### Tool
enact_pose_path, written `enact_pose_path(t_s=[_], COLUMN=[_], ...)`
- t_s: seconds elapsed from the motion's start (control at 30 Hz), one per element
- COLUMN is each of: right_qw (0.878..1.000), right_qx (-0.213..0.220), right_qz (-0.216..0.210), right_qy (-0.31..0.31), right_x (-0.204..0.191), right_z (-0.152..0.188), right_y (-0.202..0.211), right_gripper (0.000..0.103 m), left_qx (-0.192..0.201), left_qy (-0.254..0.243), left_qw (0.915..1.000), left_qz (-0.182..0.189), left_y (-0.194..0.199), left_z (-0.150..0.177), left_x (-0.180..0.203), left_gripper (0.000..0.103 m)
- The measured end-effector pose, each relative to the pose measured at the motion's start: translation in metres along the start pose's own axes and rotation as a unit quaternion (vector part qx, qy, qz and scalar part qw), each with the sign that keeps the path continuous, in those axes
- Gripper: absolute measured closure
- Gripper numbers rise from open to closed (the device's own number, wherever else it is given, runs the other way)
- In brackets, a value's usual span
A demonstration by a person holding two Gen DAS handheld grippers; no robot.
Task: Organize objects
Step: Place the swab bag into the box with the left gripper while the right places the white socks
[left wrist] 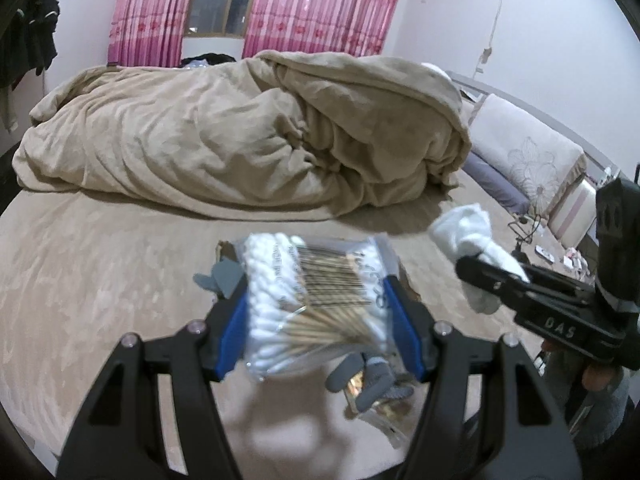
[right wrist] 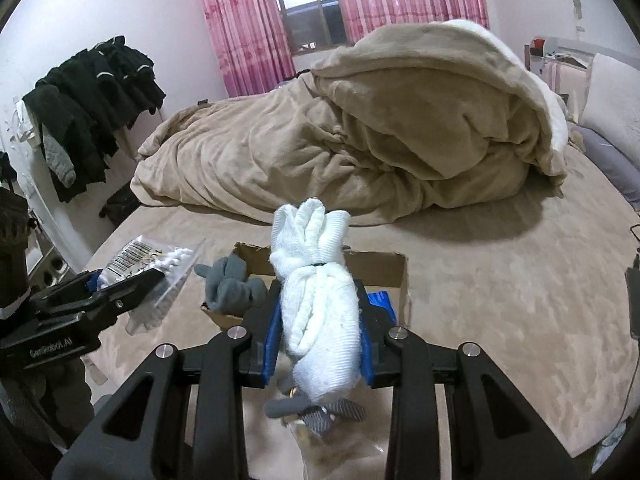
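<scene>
Now the left gripper [left wrist: 316, 300] has its jaws squeezed on a bag of cotton swabs [left wrist: 316, 296]; the right gripper [right wrist: 320, 328] has its jaws squeezed on a white sock bundle [right wrist: 316, 300]; past both jaws, a cardboard box [right wrist: 376, 268] with a gray sock [right wrist: 232, 284] sits on the bed [right wrist: 500, 280].
</scene>
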State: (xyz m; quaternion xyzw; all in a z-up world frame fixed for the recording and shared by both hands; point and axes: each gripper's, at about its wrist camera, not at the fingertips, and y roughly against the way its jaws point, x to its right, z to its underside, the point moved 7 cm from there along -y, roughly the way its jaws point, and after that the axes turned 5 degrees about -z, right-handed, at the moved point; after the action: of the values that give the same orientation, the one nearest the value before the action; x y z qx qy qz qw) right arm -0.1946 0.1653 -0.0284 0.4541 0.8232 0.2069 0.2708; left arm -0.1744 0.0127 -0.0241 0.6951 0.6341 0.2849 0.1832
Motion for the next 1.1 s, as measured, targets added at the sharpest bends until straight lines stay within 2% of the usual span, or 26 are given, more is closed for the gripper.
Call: enact_pose_path(t_s=[0.33,0.5,0.7,0.77,0.83,0.87,0.93,1.0,1.07,1.1], right_qw=[0.999,0.998,0.996,0.996,0.995,0.995,0.994,0.995,0.995,0.995], right_qx=[-0.037,-0.057,-0.077,-0.08,-0.08,-0.082,-0.082,-0.076,-0.067,-0.064], right_qz=[-0.001,-0.002,-0.016,-0.024,-0.032,-0.036,-0.039,-0.035,-0.033,-0.032], right_qy=[-0.02,-0.033,-0.04,-0.044,-0.046,-0.05,-0.059,-0.062,-0.069,-0.071], right_x=[0.017,0.029,0.031,0.029,0.028,0.029,0.032,0.034,0.036,0.036], right_z=[0.001,0.012,0.024,0.026,0.028,0.03,0.032,0.033,0.031,0.03], right_y=[-0.073,-0.104,-0.136,-0.146,-0.155,-0.159,-0.164,-0.162,-0.156,-0.153], right_gripper=[0.07,0.07,0.07,0.069,0.069,0.069,0.063,0.042,0.03,0.029], left_qx=[-0.042,-0.062,-0.084,-0.084,-0.074,-0.075,-0.075,-0.068,-0.061,-0.057], left_qy=[0.004,0.009,0.018,0.025,0.028,0.032,0.039,0.038,0.032,0.03], left_qw=[0.9988,0.9979,0.9962,0.9961,0.9968,0.9967,0.9964,0.9969,0.9976,0.9979], left_qz=[0.025,0.015,0.013,0.011,0.004,0.0,-0.001,-0.005,-0.005,-0.005], left_y=[-0.086,-0.13,-0.159,-0.167,-0.171,-0.173,-0.174,-0.167,-0.157,-0.15], left_z=[0.002,0.002,0.009,0.009,0.007,0.007,0.007,0.006,0.004,0.003], left_x=[-0.011,-0.019,-0.029,-0.033,-0.038,-0.04,-0.045,-0.046,-0.046,-0.045], left_gripper=[0.039,0.039,0.037,0.033,0.022,0.022,0.018,0.015,0.015,0.015])
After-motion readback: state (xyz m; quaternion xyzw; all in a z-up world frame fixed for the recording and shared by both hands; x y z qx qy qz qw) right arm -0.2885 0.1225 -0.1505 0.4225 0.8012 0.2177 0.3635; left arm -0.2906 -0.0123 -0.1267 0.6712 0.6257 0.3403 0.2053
